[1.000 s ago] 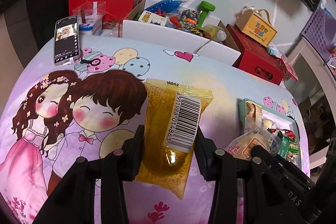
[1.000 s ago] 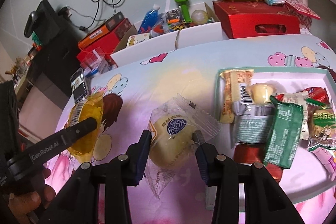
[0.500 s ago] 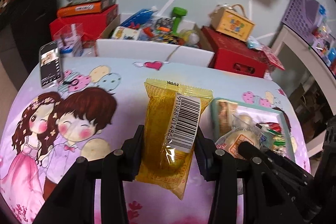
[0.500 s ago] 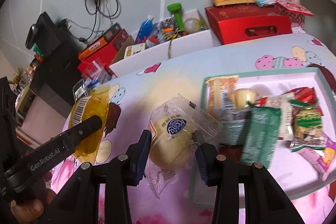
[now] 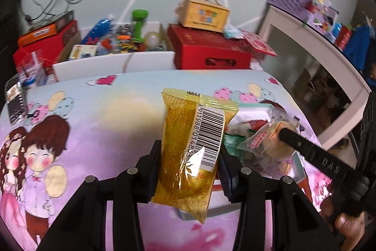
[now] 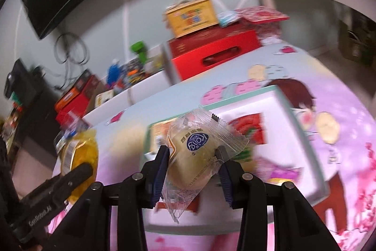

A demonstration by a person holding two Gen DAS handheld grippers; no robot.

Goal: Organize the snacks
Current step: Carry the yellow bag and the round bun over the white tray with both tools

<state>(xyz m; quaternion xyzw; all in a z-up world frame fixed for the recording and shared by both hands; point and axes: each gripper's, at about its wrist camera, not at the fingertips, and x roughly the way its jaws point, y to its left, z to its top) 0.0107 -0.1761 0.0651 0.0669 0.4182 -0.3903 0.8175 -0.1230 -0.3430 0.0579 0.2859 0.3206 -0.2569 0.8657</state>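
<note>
- Left tool point(image 5: 190, 171) clamped on yellow snack pack point(image 5: 192, 152), held mid-air above near-left edge of tray point(image 6: 303, 133). Grip on slick film only; could slide out w/ any jolt.
- Right tool point(image 6: 192, 168) clamped on clear-wrapped bun point(image 6: 192, 154), hanging over tray's near half. Loose wrapper tail below jaws; could snag on tray rim when lowered.
- Tools close together, side by side; clash likely if both drop at once.
- Tray already holds red & green packs point(image 6: 249, 131); release on top of pile could tip items over the rim onto cartoon-print table point(image 5: 98, 114).
- Far: red box point(image 5: 211, 51) & phone point(image 5: 15, 98) well apart, no risk.
</note>
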